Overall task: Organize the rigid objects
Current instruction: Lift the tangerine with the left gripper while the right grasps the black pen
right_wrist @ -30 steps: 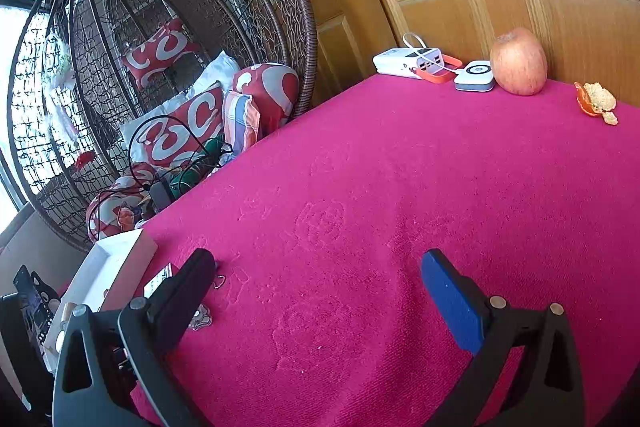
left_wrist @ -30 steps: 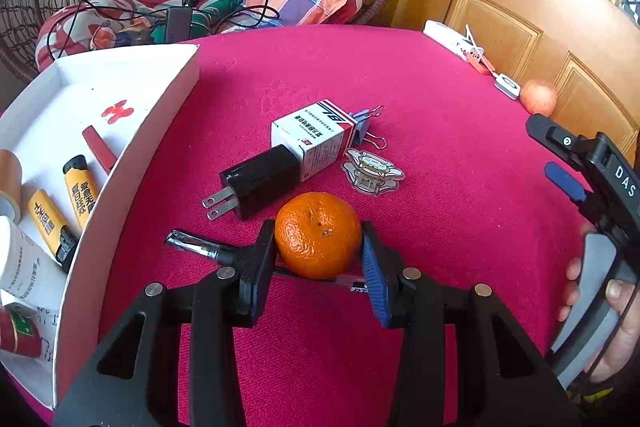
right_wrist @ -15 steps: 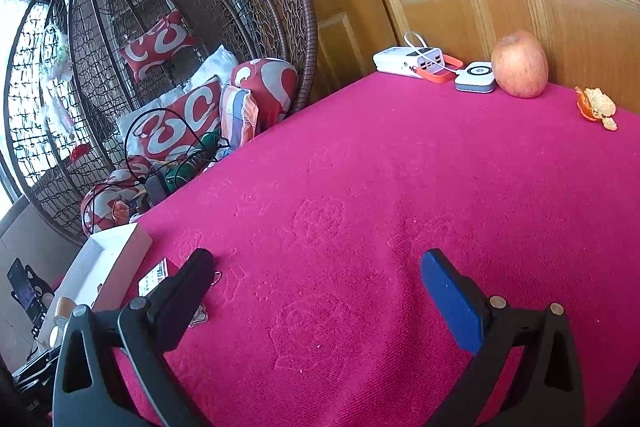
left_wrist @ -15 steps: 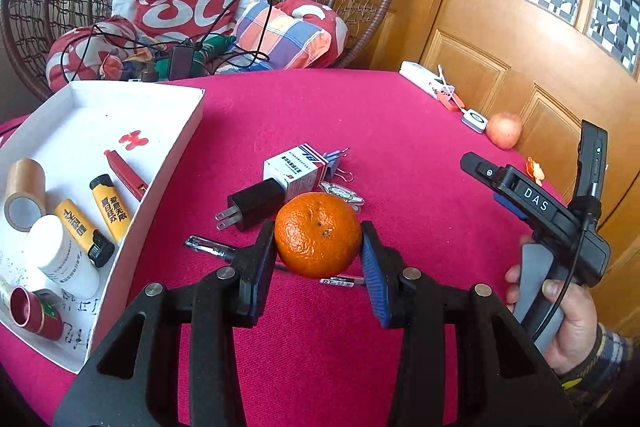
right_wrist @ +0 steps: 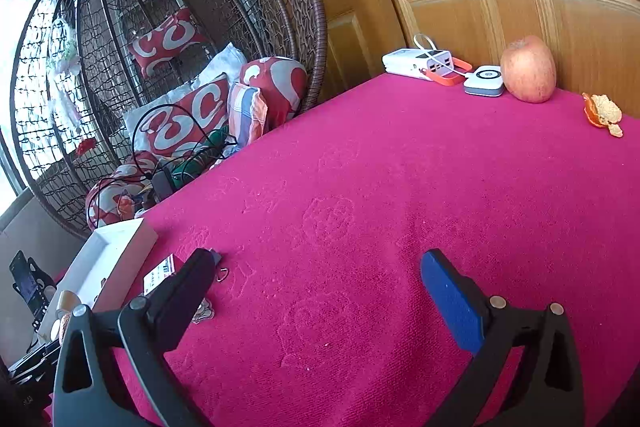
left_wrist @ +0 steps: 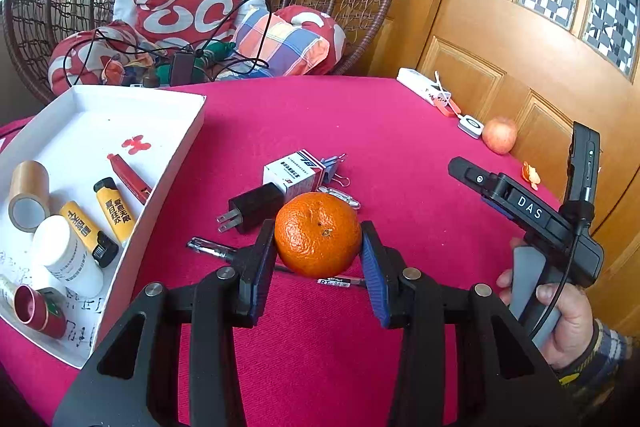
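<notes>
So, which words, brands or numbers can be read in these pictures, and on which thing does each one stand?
"DAS": right hand-held gripper.
Pen label, under the orange: too small.
Small box: print blurred.
Two yellow lighters: Chinese characters, not legible.
Right wrist view: no readable text.

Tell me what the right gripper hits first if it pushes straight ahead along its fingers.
Probably only the red tablecloth: the open right gripper points across bare cloth. The power bank and apple lie farther off and right of that line; depth is uncertain.

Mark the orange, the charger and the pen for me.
orange [left_wrist: 318, 233]: left wrist view, middle of peel.
charger [left_wrist: 256, 205]: left wrist view, black body.
pen [left_wrist: 208, 247]: left wrist view, tip end.
</notes>
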A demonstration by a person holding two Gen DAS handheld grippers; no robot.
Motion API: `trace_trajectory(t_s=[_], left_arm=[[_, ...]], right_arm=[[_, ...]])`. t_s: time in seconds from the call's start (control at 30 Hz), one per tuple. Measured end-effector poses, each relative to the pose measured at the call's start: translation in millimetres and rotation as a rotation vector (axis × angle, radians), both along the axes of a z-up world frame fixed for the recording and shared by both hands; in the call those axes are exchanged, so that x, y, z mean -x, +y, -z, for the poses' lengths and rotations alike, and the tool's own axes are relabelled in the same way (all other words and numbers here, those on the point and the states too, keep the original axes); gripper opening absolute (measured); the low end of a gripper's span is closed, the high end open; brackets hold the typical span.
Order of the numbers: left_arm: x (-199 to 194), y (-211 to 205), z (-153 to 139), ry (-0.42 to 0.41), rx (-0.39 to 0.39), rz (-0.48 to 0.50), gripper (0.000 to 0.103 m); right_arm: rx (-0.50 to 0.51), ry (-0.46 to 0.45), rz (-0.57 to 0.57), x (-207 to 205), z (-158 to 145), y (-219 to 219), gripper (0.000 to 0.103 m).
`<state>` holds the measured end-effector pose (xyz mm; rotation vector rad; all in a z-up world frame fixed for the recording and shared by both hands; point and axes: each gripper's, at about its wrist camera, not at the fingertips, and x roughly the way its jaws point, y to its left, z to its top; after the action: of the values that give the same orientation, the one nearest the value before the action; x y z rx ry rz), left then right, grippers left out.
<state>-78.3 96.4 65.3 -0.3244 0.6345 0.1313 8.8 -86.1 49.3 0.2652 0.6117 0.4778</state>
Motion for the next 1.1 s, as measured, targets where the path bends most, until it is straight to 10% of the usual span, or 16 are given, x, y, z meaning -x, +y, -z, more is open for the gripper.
trace_trajectory(t_s=[0.1, 0.33, 0.77, 0.93, 1.1], left_arm=[[6, 4, -4, -0.015, -0.003, -0.010, 0.040], [29, 26, -10, -0.047, 0.019, -0.078, 0.040], [58, 56, -14, -0.084, 0.063, -0.177, 0.040], [63, 61, -17, -0.099, 0.059, -0.192, 0.040], [68, 66, -20, -0.109, 0.063, -0.213, 0.040]], right_arm=[[-0.002, 0.002, -0.238, -2, 0, 18, 0.103], [0.380, -0.068, -0.756, 37, 6, 96, 0.103], [0.545, -0.068, -0.928, 48, 28, 166, 0.072], [0.554, -0.119, -0.993, 63, 27, 180, 0.019], [0.570, -0.174, -0.995, 79, 28, 175, 0.006]])
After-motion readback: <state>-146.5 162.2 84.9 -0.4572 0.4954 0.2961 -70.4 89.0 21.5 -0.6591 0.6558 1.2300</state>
